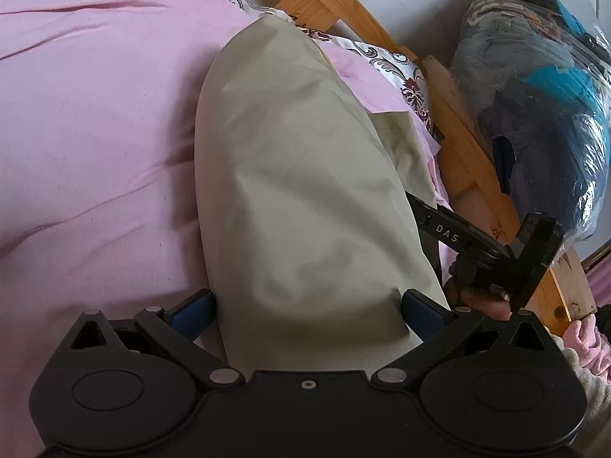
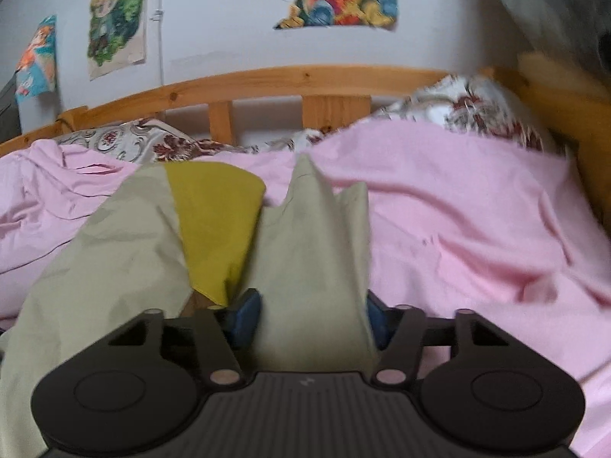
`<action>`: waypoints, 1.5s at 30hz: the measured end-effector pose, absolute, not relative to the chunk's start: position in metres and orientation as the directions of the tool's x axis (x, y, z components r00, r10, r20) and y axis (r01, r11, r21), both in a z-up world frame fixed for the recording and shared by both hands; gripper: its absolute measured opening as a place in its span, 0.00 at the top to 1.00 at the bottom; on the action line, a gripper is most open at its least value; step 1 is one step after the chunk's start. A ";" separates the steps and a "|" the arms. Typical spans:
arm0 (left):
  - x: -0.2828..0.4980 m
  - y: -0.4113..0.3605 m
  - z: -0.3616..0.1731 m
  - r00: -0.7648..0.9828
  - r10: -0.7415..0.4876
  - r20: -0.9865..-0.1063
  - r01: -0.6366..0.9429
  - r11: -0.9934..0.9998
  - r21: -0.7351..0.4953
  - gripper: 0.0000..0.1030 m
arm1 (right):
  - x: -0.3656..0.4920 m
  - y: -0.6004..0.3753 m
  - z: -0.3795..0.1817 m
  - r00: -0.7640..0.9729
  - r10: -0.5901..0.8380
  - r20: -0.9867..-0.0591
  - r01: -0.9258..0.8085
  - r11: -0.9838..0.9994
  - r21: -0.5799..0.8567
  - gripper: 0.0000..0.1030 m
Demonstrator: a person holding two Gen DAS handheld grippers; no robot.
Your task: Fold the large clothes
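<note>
Beige garment (image 1: 301,175) lies on the pink bedsheet (image 1: 95,122), running from the near edge toward the far wooden bed frame (image 2: 267,80); a mustard-yellow panel (image 2: 217,225) shows beside it in the right wrist view.

Left gripper (image 1: 307,305): jaws wide, fabric fills the gap between the blue pads (image 1: 194,307), but pads don't look pressed in. Reads as apart around the cloth, not clamped.

Right gripper (image 2: 311,316): a strip of the beige cloth runs between its fingers, pads close to both edges. Can't tell whether they're actually biting, frame is blurred. In the left wrist view the right gripper sits just right of the garment, near the bed rail.

Step in hand, my read: getting a two-point hold on the near end before folding it over.

To do it well:
- Close both fully on one matched layer set, not a stray flap.
- Confirm pinch before lifting; thin fabric slips.
- Keep both grips level, same tension, so the fold edge stays straight.
- Lift just clear of the sheet to avoid dragging pink bedding along.
</note>
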State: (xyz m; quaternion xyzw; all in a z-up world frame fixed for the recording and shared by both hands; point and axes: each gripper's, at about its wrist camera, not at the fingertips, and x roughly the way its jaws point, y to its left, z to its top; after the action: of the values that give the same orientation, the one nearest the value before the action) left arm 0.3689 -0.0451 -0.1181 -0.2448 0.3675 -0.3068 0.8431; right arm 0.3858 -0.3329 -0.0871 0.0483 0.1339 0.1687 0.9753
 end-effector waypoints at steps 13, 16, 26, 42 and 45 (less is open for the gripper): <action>0.376 -0.049 -0.112 0.519 -0.690 -0.505 0.361 0.712 -0.602 0.00 | 0.402 -0.351 -0.108 0.880 0.395 -0.266 -0.323 0.906 0.275 0.46; 0.377 -0.049 -0.109 0.509 -0.688 -0.517 0.367 0.717 -0.593 0.00 | 0.401 -0.354 -0.111 0.877 0.410 -0.252 -0.334 0.895 0.295 0.46; 0.380 -0.050 -0.105 0.503 -0.682 -0.531 0.371 0.725 -0.580 0.00 | 0.403 -0.361 -0.117 0.869 0.442 -0.223 -0.355 0.870 0.342 0.45; 0.392 -0.049 -0.116 0.477 -0.718 -0.507 0.374 0.687 -0.623 0.00 | 0.402 -0.357 -0.116 0.866 0.445 -0.227 -0.363 0.873 0.325 0.40; 0.396 -0.048 -0.118 0.463 -0.732 -0.500 0.363 0.671 -0.646 0.00 | 0.401 -0.352 -0.112 0.869 0.427 -0.250 -0.351 0.888 0.295 0.41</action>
State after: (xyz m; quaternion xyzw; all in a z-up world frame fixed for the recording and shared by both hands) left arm 0.3958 -0.0480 -0.1184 -0.2320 0.3975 -0.3323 0.8233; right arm 0.4014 -0.3520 -0.1116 0.1210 0.1562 0.2029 0.9591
